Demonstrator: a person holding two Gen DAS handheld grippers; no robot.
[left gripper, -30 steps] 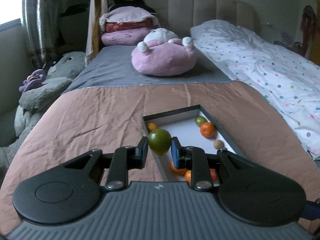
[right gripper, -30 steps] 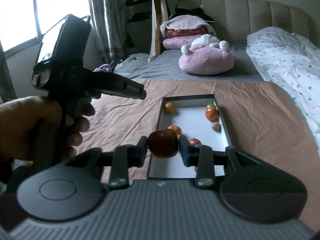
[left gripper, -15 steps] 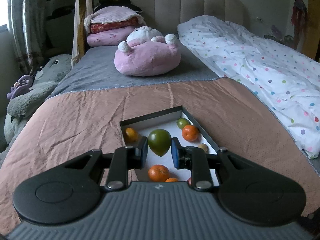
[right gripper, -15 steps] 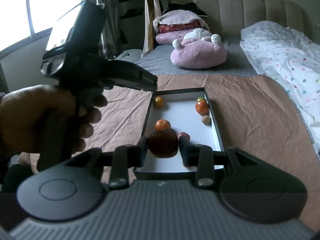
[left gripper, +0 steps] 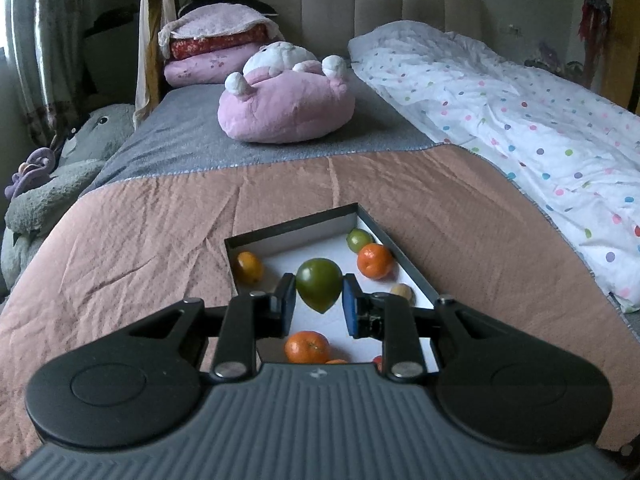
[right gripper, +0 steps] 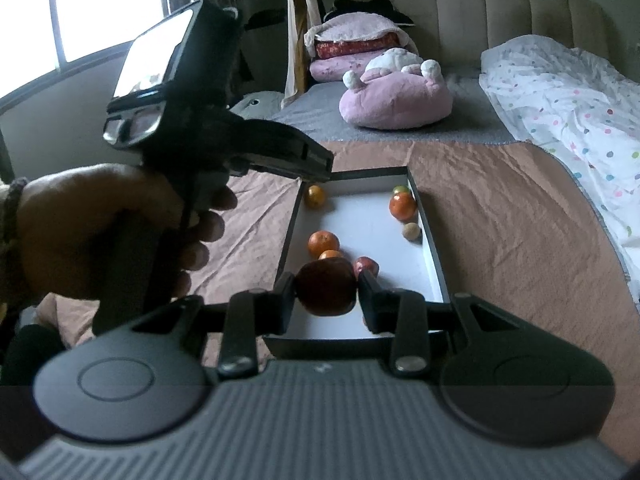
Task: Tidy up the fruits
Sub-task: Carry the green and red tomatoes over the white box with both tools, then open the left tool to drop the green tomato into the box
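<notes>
A shallow dark box with a white floor (left gripper: 304, 226) (right gripper: 434, 240) lies on the brown bedspread. It holds several fruits: oranges (left gripper: 375, 261) (right gripper: 323, 242), a green lime (left gripper: 359, 239), a small tan fruit (right gripper: 411, 231) and a red one (right gripper: 367, 266). My left gripper (left gripper: 319, 298) is shut on a green pointed fruit (left gripper: 319, 283), held above the box. My right gripper (right gripper: 326, 298) is shut on a dark red fruit (right gripper: 326, 286) over the box's near end. The left gripper's body (right gripper: 192, 120) and the hand holding it fill the left of the right wrist view.
A pink plush cushion (left gripper: 286, 104) lies on the grey blanket behind the box. A polka-dot duvet (left gripper: 520, 120) covers the right side of the bed. Stacked pillows (left gripper: 216, 52) sit by the headboard. Grey plush toys (left gripper: 60, 184) lie off the bed's left edge.
Both grippers moved forward and over the box, each still holding its fruit. The box now sits more centred and closer under both.
</notes>
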